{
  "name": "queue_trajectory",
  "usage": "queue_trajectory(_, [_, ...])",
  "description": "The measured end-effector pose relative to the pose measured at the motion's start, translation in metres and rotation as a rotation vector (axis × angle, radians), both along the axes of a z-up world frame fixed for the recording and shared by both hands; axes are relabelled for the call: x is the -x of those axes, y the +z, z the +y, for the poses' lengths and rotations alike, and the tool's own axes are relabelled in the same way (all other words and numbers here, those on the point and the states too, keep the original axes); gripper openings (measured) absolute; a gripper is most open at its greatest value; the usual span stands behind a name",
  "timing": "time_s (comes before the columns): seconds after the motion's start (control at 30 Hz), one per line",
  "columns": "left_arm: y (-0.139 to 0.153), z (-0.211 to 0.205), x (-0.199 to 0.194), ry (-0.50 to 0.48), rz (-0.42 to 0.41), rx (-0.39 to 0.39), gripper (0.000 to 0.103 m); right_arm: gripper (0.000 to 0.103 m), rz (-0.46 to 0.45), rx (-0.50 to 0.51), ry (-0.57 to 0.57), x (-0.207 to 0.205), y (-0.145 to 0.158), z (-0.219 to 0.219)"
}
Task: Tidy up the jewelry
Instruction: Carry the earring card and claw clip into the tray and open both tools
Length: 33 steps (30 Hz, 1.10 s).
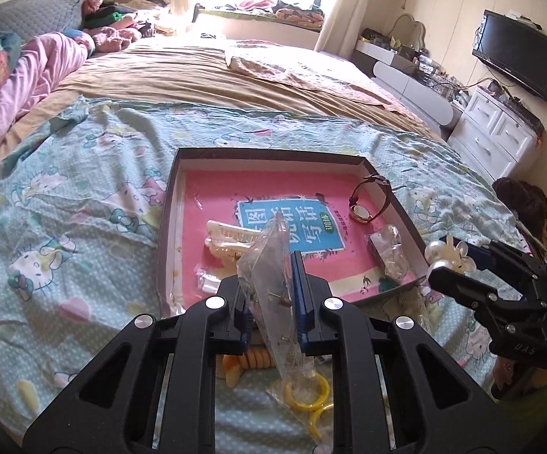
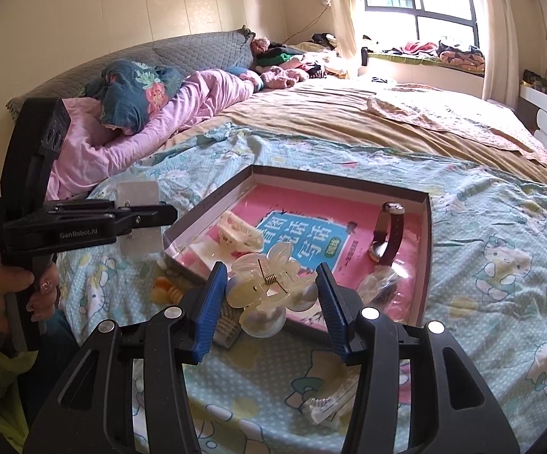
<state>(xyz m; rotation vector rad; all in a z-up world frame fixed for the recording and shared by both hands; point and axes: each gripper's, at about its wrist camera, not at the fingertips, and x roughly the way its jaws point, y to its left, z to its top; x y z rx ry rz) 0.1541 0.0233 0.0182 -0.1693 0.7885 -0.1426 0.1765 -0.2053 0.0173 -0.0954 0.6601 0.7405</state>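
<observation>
The left gripper (image 1: pixel 271 283) is clamped on a clear plastic bag (image 1: pixel 269 261), a few small pieces of jewelry showing through the film, held upright just short of the tray's near edge. The right gripper (image 2: pixel 271 302) grips a cream-coloured hair claw (image 2: pixel 264 283) with pearl-like balls, its blue pads pressed to the clip's two sides, raised over the near right corner of the tray.

The tray (image 1: pixel 273 155), a shallow dark-rimmed box lid with a pink printed sheet on its floor, lies on a bed (image 1: pixel 84 189) covered in a pale blue cartoon-print sheet. Inside it, a wristwatch (image 1: pixel 368 200) with a dark red strap stands on edge toward the far right corner; a white toothed hair clip (image 1: pixel 228 238) lies near the left front, and another small plastic packet (image 1: pixel 387 249) rests against the right wall. Before the tray, on the bed, lie yellow rings (image 1: pixel 307 393) in a packet and an orange coiled hair tie (image 1: pixel 250 359).
</observation>
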Motion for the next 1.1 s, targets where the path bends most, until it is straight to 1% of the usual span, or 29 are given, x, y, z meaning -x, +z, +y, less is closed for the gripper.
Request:
queue_trajectory(0.3, [-0.003,-0.014,-0.019,-0.03,0.011,-0.011,0.01,0.047,-0.034,-0.02,-0.053,-0.022,0.01,-0.011])
queue_trajectory(0.57, [-0.018,-0.027,-0.035,-0.057,0.045,-0.01,0.01,0.047,-0.04,-0.016,-0.124,-0.043,0.011,-0.025])
queue_trajectory(0.73, [-0.028,-0.036,-0.041,-0.082,0.06,-0.004,0.01,0.047,-0.022,-0.001,-0.178,-0.06,0.001,-0.034])
queue_trajectory(0.93, [-0.042,-0.048,-0.049,-0.106,0.083,-0.01,0.01,0.047,0.007,0.023,-0.205,-0.075,-0.015,-0.036])
queue_trajectory(1.1, [-0.047,-0.05,-0.052,-0.11,0.088,-0.011,0.011,0.047,0.02,0.054,-0.221,-0.083,-0.028,-0.035])
